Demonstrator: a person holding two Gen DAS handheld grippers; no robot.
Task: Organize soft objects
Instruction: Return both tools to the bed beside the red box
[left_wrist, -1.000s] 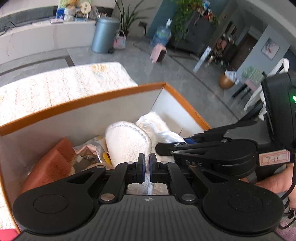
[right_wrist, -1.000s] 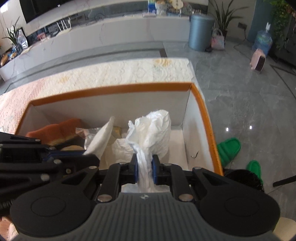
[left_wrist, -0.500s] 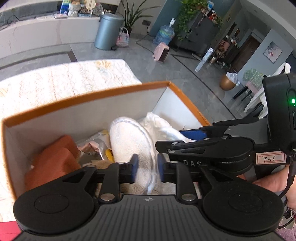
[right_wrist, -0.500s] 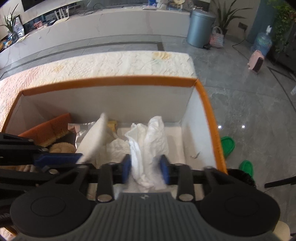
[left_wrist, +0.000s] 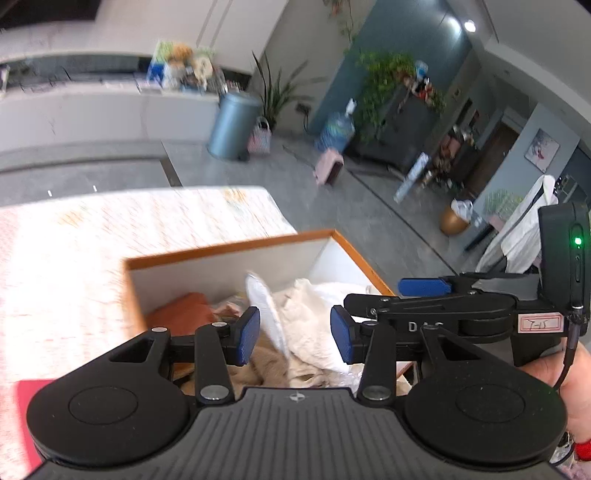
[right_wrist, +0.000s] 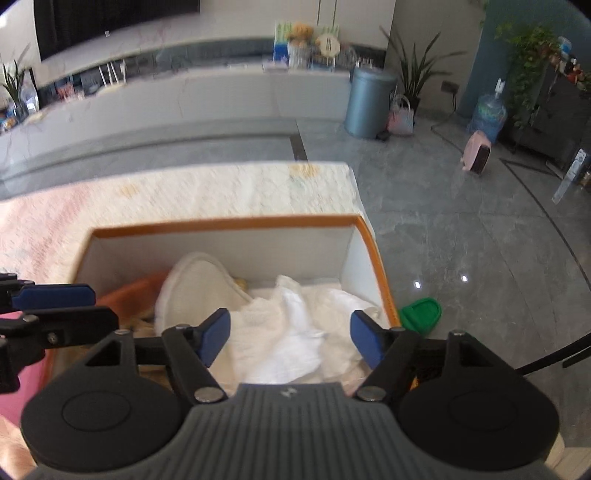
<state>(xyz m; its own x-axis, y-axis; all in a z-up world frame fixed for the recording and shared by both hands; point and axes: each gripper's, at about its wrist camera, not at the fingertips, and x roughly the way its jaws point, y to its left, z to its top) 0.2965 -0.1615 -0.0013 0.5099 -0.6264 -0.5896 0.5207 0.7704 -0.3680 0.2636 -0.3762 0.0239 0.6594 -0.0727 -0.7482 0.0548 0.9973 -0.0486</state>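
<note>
Both grippers hang above an orange-rimmed box (right_wrist: 373, 251) with white inner walls, standing on a tabletop (right_wrist: 184, 195) covered in a pale patterned cloth.

The right gripper (right_wrist: 291, 338) has its 2 blue-padded fingers (right_wrist: 216, 334) spreading wider, and neither pad touches anything. Below and between them lies a crumpled white cloth (right_wrist: 291, 332) in the box's right half. Just left of the left finger stands a cream oval pad (right_wrist: 192, 284), leaning on edge, and beyond that an orange cushion-like piece (right_wrist: 129, 291) against the left wall. Past the right finger, on the grey floor outside the box, a green slipper (right_wrist: 421, 314) shows.

The left gripper (left_wrist: 295, 334) also has its fingers (left_wrist: 247, 332) moving apart with nothing pressed between them. The cream oval pad (left_wrist: 267, 310) rises just beside its left finger, the white cloth (left_wrist: 314, 317) lies under the gap, and a beige fabric (left_wrist: 266, 363) sits nearest the fingers' base. The right gripper (left_wrist: 424, 286) crosses the view beyond the right finger, held by a hand (left_wrist: 569, 373).
</note>
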